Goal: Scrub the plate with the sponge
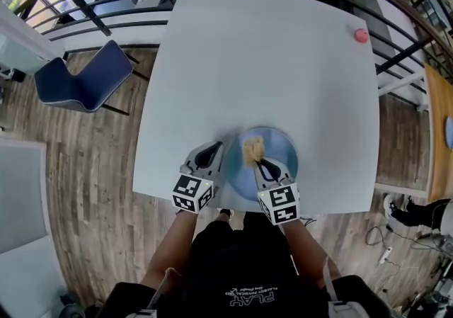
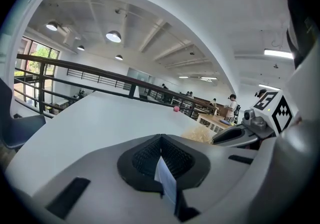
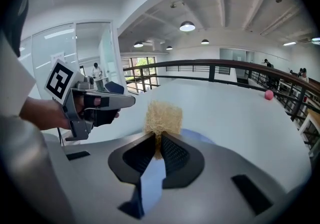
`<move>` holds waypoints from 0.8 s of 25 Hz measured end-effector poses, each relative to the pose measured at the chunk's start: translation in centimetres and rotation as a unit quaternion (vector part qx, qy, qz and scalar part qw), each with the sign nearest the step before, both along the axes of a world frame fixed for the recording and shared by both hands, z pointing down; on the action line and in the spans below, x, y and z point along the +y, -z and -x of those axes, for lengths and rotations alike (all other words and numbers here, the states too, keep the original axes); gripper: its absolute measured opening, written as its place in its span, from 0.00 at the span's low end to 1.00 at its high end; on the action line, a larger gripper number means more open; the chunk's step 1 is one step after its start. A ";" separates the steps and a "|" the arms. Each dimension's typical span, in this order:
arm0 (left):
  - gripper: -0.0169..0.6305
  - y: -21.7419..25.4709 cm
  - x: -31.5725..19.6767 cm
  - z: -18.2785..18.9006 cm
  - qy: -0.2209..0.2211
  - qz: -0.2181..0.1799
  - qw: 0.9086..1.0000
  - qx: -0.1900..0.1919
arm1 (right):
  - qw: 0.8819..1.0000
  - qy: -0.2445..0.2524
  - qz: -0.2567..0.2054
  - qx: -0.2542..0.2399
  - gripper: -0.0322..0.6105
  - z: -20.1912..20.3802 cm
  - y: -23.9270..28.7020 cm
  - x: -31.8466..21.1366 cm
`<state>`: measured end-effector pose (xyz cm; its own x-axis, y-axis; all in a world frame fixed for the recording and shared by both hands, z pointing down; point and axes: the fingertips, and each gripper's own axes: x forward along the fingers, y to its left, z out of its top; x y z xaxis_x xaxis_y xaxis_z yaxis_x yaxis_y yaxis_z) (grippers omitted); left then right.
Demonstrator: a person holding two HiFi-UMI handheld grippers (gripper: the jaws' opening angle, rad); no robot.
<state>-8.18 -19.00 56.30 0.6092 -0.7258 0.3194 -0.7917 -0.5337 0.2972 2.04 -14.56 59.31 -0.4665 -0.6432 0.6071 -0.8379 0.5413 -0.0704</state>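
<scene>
Right gripper (image 1: pixel 260 162) jaws pinch the soft, light sponge (image 1: pixel 253 146) by its near end over the blue plate (image 1: pixel 283 154) — stiff, probably slick — near the worktop's (image 1: pixel 262 61) front edge, left gripper (image 1: pixel 214 152) jaws clamped on its rim.

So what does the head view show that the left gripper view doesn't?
Only the head view: the whole blue plate and the wood floor. Only the left gripper view: the left gripper with its tongs shut on the plate's rim, ceiling lights, distant people. Both: the white table, pink ball, sponge and right gripper.
</scene>
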 end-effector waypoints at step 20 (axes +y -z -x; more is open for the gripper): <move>0.05 -3.9 1.6 1.9 0.017 0.040 0.998 -0.035 | 0.988 0.040 0.127 0.076 0.12 2.9 -6.9 1.7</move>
